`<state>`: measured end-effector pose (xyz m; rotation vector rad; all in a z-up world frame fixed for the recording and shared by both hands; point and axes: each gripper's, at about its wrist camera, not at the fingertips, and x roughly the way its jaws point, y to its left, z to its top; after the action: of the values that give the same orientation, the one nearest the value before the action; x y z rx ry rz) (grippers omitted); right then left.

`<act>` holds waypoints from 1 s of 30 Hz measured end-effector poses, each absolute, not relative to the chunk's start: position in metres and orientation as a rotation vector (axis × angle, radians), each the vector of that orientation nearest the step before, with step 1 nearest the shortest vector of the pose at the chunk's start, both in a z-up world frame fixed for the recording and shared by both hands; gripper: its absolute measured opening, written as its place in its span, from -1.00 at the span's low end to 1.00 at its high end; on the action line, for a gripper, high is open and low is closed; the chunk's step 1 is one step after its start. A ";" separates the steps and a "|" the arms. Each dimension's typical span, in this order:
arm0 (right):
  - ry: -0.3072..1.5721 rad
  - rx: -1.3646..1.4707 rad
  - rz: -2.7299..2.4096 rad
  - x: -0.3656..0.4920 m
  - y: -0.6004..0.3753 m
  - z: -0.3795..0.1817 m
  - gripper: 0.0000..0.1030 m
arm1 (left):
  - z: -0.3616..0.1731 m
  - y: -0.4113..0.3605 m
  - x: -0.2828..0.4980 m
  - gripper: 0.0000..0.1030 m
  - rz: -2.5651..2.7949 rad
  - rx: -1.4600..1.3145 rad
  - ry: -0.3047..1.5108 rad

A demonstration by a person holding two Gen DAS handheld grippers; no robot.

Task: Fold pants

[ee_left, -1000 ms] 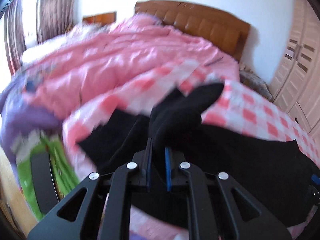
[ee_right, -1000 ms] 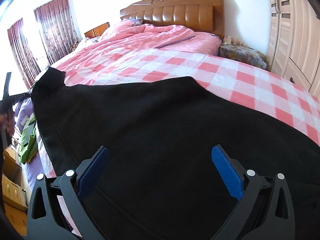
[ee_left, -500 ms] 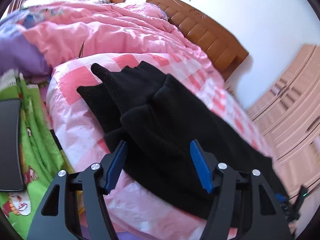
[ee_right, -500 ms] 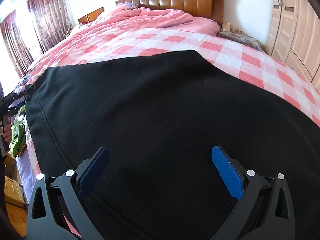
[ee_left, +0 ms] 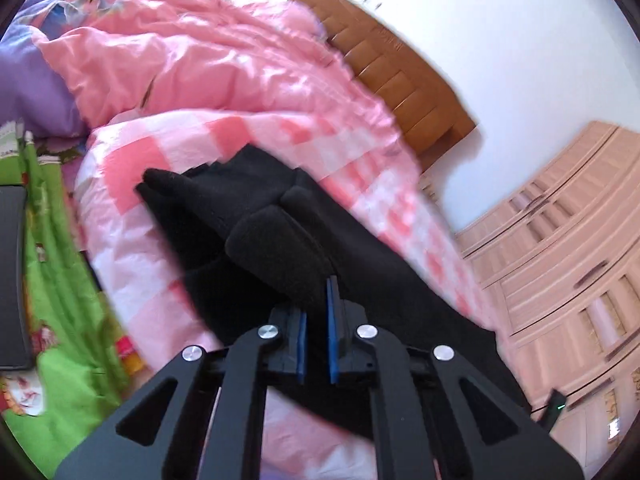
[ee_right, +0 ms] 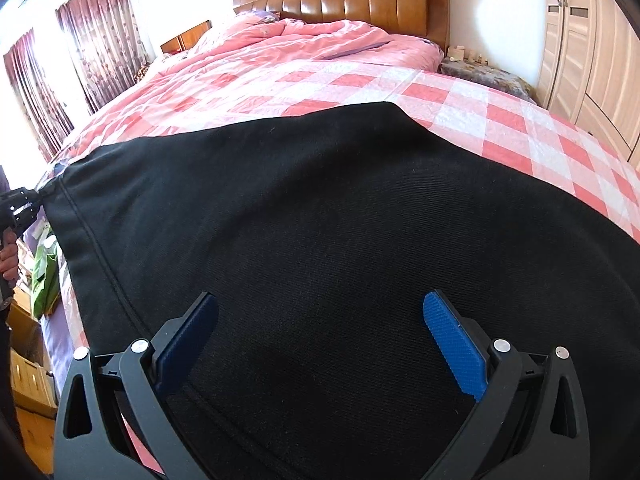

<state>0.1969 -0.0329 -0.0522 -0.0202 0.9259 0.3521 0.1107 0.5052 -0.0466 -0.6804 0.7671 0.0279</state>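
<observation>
Black pants lie spread on a pink checked bed cover. In the left wrist view the pants are bunched into folds at their end near the bed's corner. My left gripper is shut on a thick fold of the pants. It shows small at the far left of the right wrist view, at the pants' corner. My right gripper is open and empty, low over the middle of the flat pants, blue pads wide apart.
A crumpled pink duvet covers the far half of the bed by the wooden headboard. Wardrobe doors stand to the right. A green patterned cloth and a dark flat object lie beside the bed on the left.
My left gripper let go of the pants' end, opened half a second ago, and has now shut on a thick fold. The right gripper stayed open and moved slightly over the pants.
</observation>
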 end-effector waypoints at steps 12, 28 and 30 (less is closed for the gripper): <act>0.730 -0.341 0.790 0.132 0.101 -0.014 0.55 | -0.045 0.455 0.097 0.62 0.058 -0.565 0.762; 0.814 -0.454 0.969 0.155 0.202 -0.049 -0.29 | -0.074 0.471 0.094 -0.69 0.048 -0.678 0.763; 0.835 -0.412 0.991 0.160 0.198 -0.048 -0.29 | -0.074 0.473 0.093 -0.69 0.039 -0.687 0.754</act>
<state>0.1597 0.1977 -0.0480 -0.4118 0.8347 0.9908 0.0927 0.4727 -0.0741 -0.6875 0.7536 0.0393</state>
